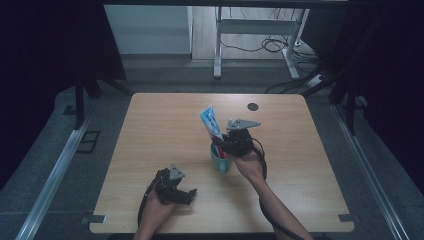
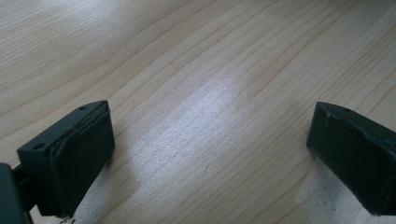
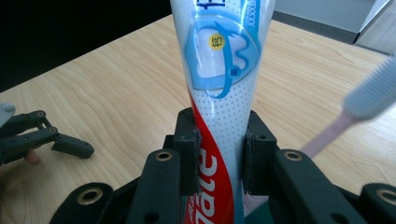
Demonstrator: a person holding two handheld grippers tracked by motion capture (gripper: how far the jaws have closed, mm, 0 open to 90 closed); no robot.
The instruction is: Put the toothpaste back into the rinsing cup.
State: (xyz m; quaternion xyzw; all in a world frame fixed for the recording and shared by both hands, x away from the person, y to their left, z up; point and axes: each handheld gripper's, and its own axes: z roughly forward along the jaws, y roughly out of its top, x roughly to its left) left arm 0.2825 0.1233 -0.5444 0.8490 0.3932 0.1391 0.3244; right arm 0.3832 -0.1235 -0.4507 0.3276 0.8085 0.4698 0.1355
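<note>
The right claw (image 3: 218,154) grips the tube (image 3: 219,93) above the cup (image 1: 220,161) mid-bench — seemingly not yet seated, with release left. The left claw (image 2: 210,154) rests wide open, empty, near-left.

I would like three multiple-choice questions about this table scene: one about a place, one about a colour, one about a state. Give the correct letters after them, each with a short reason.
1. Where is the cup?
A. on the table, under the right gripper
B. on the floor
C. in the left gripper

2. What colour is the cup?
A. yellow
B. teal
C. black

3. How does the left gripper stand?
A. shut on a brush
B. shut on the cup
C. open, nothing between the jaws

Answers:
1 A: the high view shows it on the table below the right gripper, which clamps the toothpaste tube.
2 B: its wall looks teal.
3 C: only bare wood lies between the jaws.
</note>
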